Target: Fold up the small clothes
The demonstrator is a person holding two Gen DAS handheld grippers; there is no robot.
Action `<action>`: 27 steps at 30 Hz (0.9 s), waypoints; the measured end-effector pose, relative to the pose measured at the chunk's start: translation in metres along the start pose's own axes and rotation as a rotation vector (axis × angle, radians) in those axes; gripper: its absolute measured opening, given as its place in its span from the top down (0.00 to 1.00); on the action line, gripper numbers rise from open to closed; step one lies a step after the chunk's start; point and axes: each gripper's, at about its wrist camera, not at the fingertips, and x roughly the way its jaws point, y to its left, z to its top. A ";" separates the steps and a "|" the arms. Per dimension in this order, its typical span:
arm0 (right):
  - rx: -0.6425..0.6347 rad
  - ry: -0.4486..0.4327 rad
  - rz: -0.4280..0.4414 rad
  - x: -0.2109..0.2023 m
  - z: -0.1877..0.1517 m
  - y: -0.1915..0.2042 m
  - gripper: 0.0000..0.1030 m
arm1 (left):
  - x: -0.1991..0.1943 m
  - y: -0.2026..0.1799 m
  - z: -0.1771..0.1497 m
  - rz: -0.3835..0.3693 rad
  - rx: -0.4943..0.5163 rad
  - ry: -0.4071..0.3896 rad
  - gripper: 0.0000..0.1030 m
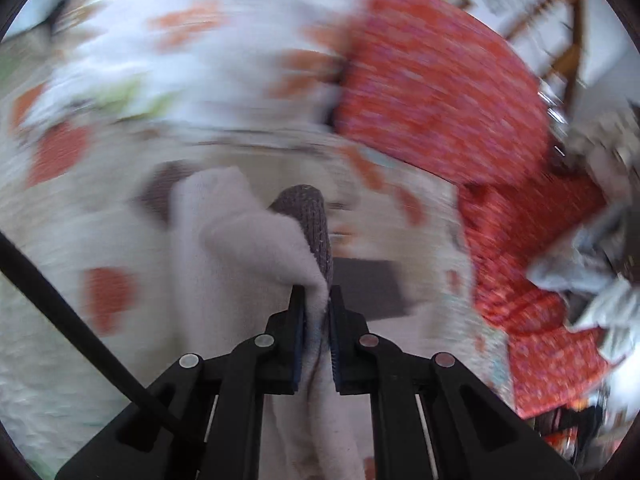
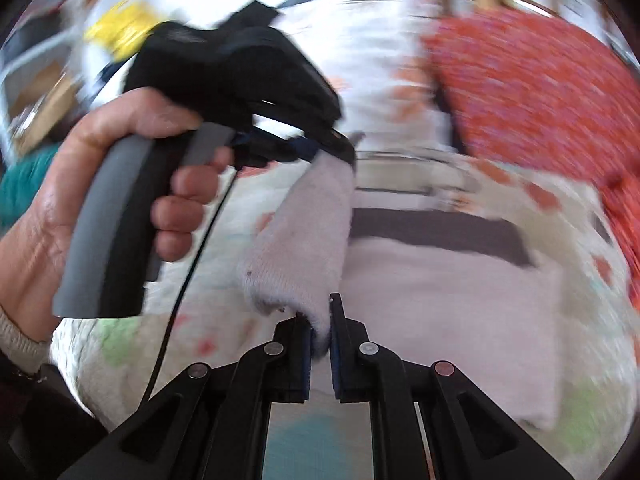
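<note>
My left gripper [image 1: 317,294] and right gripper [image 2: 320,312] each clamp an end of the pale sock [image 2: 304,236] above the blurred patterned bedspread [image 2: 400,92].

The sock [image 1: 248,248] is soft, fuzzy pale knit cloth with a darker grey ribbed toe [image 1: 308,220]; its nap looks matt and slightly pilled. The left gripper [image 1: 318,320] and right gripper [image 2: 320,332] are matt black plastic with dull silvery metal pins at the joints and blue rubbery pads inside the fingers. The handle [image 2: 108,220] in the hand [image 2: 52,200] has a smooth grey matt sleeve. The bedspread [image 1: 60,216] is matt, lightly textured printed cloth. The red cushion [image 1: 432,88] is woven patterned fabric. The chair [image 1: 564,24] is varnished wood.
</note>
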 end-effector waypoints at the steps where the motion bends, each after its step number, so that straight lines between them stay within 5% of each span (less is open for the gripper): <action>1: 0.035 -0.002 -0.019 -0.006 -0.003 -0.018 0.92 | 0.009 -0.019 -0.002 -0.033 0.019 0.008 0.90; 3: 0.149 0.013 -0.074 -0.020 -0.016 -0.069 0.92 | 0.031 -0.056 -0.011 -0.120 0.045 0.046 0.89; 6: 0.248 0.083 -0.153 -0.018 -0.037 -0.118 0.92 | 0.038 -0.074 -0.030 -0.126 0.047 0.075 0.76; 10: 0.391 0.221 -0.132 -0.004 -0.048 -0.163 0.84 | 0.005 -0.056 -0.066 -0.010 0.076 0.028 0.49; 14: 0.439 0.089 -0.148 -0.039 -0.031 -0.183 0.52 | -0.032 -0.013 -0.105 0.118 0.078 -0.049 0.41; 20: 0.388 0.048 -0.164 -0.037 0.000 -0.192 0.52 | -0.049 0.060 -0.141 0.288 0.014 -0.084 0.41; 26: 0.381 0.176 -0.103 0.027 0.000 -0.195 0.53 | -0.068 0.084 -0.146 0.242 -0.072 -0.121 0.41; 27: 0.399 0.225 -0.067 0.043 -0.003 -0.200 0.74 | -0.068 0.079 -0.145 0.245 -0.054 -0.130 0.41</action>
